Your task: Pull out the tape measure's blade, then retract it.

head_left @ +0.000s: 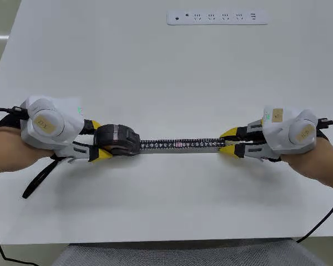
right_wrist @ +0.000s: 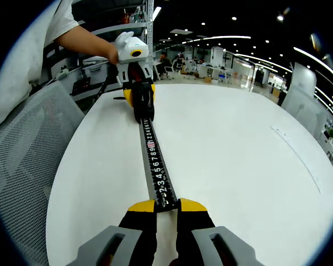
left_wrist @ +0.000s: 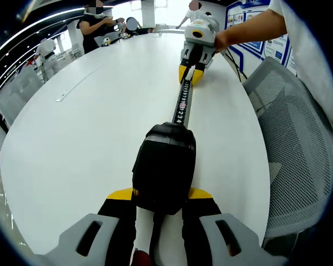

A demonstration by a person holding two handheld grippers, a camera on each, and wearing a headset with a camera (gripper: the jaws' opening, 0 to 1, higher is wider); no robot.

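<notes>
Open-plan office or lab, long white table (head_left: 155, 66), mesh chair (right_wrist: 22, 166), ceiling spotlights (right_wrist: 233, 18), power strip (head_left: 217, 17)

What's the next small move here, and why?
Probably ease the right gripper toward the case, feeding the blade back in. The blade spans the gap between the grippers, its tip pinched in the right one, and the left gripper clamps the case, so the pull-out looks done and retracting remains.
</notes>
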